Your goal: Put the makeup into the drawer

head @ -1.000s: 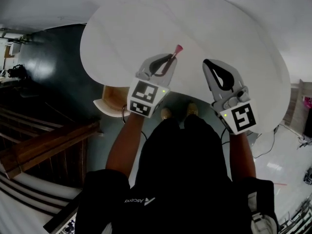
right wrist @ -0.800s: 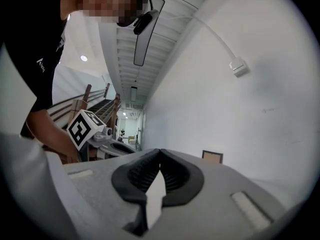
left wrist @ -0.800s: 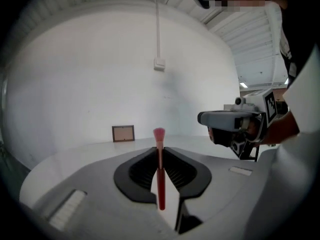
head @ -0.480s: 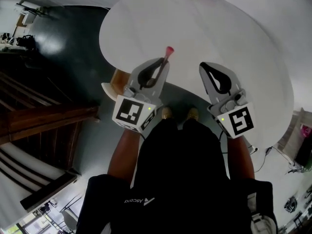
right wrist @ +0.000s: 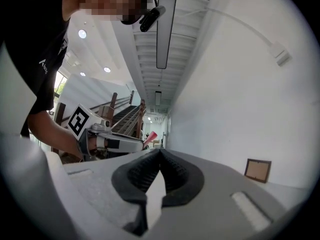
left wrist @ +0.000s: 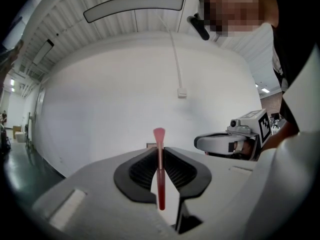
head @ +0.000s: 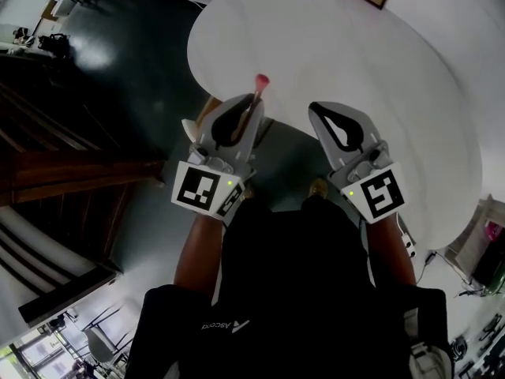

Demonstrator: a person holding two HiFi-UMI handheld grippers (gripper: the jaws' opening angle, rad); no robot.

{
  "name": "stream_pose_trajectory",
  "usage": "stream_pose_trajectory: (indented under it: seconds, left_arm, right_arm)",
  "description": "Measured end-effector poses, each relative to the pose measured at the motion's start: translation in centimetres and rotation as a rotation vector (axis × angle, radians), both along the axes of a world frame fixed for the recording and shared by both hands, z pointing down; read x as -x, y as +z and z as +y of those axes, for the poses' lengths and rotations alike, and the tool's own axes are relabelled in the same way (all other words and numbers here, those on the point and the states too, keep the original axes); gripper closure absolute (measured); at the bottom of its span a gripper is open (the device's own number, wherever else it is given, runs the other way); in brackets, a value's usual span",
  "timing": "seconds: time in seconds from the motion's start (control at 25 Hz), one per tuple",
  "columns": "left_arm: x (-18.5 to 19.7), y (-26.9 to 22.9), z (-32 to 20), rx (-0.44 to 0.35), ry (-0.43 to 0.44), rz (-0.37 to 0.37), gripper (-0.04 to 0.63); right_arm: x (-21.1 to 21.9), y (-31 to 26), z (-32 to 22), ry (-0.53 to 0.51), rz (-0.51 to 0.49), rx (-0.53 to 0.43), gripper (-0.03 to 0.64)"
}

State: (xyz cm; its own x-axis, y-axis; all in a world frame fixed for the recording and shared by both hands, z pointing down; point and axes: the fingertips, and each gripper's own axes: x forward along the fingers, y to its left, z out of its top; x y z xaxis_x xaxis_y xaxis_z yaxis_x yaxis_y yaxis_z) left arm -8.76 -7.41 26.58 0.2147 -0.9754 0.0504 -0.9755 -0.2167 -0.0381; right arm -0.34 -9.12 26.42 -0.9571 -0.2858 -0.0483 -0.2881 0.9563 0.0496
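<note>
- Your left gripper (head: 252, 101) is clamped on the makeup brush (head: 258, 84). The pink head sticks out past the tips, over the table's (head: 355, 61) near left edge.
- Your right gripper (head: 316, 110) is closed with nothing in it.
- This looks like the carry step. No drawer shows plainly, though the wooden piece (head: 199, 123) under that edge may be it.
- Next, find the drawer and lower the brush in.
</note>
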Motion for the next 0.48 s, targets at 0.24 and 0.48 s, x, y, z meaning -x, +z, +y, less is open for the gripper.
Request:
stream_pose_trajectory:
  seconds: [0.24,0.48]
  left_arm:
    - [7.2,-0.3,4.3,-0.029,0.068,-0.005,0.541]
    - [10.7,1.1,6.4,-0.012,0.180,-0.047,0.541]
  right_arm:
    - [7.9,0.2,4.5,0.036,0.018,-0.010,0.614]
    - [11.8,2.0,7.0,0.098,0.025,0.017,0.614]
